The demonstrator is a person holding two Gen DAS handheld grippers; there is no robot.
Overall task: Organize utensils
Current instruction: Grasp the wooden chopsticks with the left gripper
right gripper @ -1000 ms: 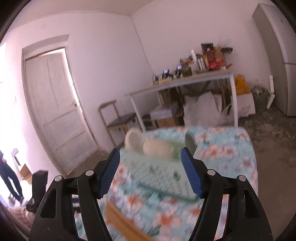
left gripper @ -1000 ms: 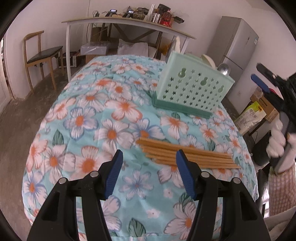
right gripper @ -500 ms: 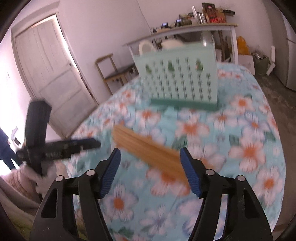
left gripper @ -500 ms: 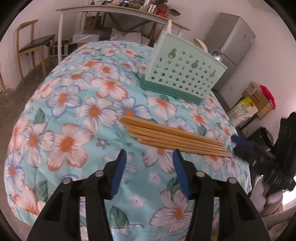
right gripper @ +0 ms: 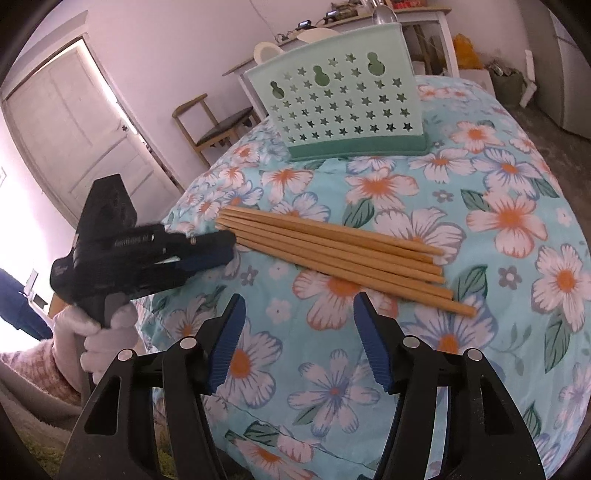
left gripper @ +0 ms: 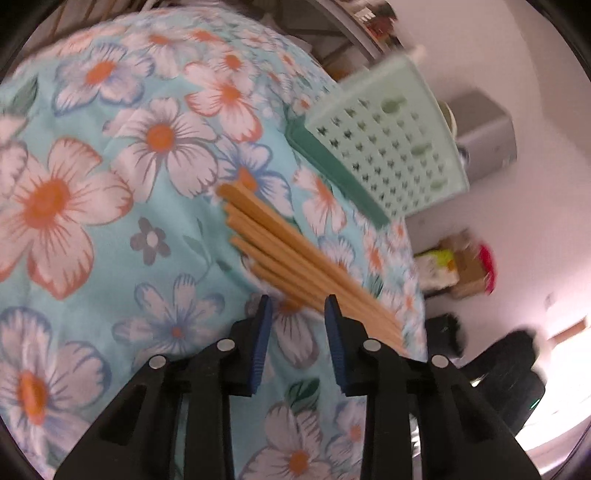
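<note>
Several wooden chopsticks [right gripper: 332, 251] lie side by side on the flowered tablecloth [right gripper: 498, 221], in front of a mint green perforated utensil basket [right gripper: 340, 107]. My left gripper [left gripper: 297, 306] is low at one end of the chopsticks [left gripper: 288, 251]; its jaws are closing, with the bundle's near edge just at the tips and neither pad pressing on it. In the right wrist view, the left gripper [right gripper: 221, 249] is held by a white-gloved hand [right gripper: 96, 332] at the bundle's left end. My right gripper [right gripper: 299, 306] hovers short of the chopsticks, its jaws narrowing over bare cloth.
The basket [left gripper: 384, 147] holds pale rounded utensils that poke above its rim. Beyond the table stand a wooden chair [right gripper: 214, 125], a white door [right gripper: 74, 140], a cluttered long table [right gripper: 369, 22] and a grey fridge [left gripper: 484, 136]. Boxes [left gripper: 454, 266] sit on the floor.
Both grippers have dropped toward the chopsticks. The left one rolled, its jaws narrowed, and it moved in on the bundle's end. The right view swung from the room down to the table.
</note>
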